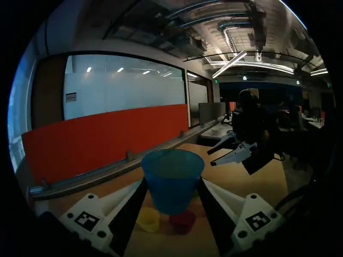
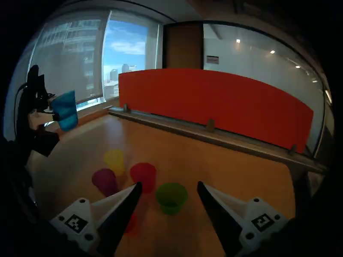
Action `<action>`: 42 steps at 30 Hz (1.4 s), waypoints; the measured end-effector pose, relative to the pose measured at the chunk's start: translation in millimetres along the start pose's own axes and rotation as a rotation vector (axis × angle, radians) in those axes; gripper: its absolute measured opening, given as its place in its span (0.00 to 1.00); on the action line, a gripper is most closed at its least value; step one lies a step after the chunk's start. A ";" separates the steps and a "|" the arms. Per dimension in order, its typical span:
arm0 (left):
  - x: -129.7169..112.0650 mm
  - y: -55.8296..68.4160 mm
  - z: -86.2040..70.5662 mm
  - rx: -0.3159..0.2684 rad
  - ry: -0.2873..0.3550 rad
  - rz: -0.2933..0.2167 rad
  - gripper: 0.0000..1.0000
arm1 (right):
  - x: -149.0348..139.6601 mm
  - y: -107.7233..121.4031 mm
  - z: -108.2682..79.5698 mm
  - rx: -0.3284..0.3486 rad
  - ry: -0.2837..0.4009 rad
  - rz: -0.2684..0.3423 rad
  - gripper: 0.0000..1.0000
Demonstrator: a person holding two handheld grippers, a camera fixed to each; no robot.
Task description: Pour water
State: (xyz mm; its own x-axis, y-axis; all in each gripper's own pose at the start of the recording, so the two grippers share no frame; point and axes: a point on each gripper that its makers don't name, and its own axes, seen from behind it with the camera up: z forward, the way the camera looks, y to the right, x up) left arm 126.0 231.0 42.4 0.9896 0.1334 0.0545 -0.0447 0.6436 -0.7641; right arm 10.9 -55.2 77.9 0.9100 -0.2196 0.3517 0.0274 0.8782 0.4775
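**Office tabletop, blue cup raised and ready to pour**

Left gripper view: wooden tabletop (image 1: 231,182) beside an orange partition (image 1: 107,137). At centre the left tongs (image 1: 172,188) pinch the blue cup (image 1: 173,171) upright. The yellow cup (image 1: 148,219) and red cup (image 1: 182,220) sit below at 6 o'clock. Judged step: cup held aloft before tipping. Next, line its rim over a receiving cup.

Right gripper view: right tongs (image 2: 168,185) spread, empty, with the green cup (image 2: 171,198) just ahead between them. Blue cup hangs well apart at 9 o'clock.
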 end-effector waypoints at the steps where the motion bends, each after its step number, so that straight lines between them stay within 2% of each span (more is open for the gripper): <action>1: 3.9 -1.6 -1.4 0.005 0.008 -0.004 0.81 | -0.2 -0.4 0.8 0.001 0.000 -0.001 1.00; 9: 27.5 -7.8 -9.2 0.020 0.058 -0.043 0.81 | -2.7 -4.9 7.9 0.009 0.000 -0.011 0.99; 20: 41.1 -18.6 -17.8 0.052 0.080 -0.039 0.81 | -10.8 -4.4 16.0 0.008 -0.015 -0.026 0.99; 27: 41.1 -26.7 -20.2 0.068 0.082 -0.043 0.81 | -25.3 -2.2 23.9 0.008 -0.044 -0.026 1.00; 42: 44.8 -40.6 -26.1 0.095 0.086 -0.033 0.81 | -66.2 5.1 52.6 0.012 -0.131 -0.020 1.00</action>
State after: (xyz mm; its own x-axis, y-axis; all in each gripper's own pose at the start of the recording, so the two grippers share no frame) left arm 175.8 191.1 59.0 0.9986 0.0483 0.0206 -0.0202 0.7157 -0.6981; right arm -71.0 -58.5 99.4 0.8475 -0.2911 0.4438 0.0393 0.8684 0.4944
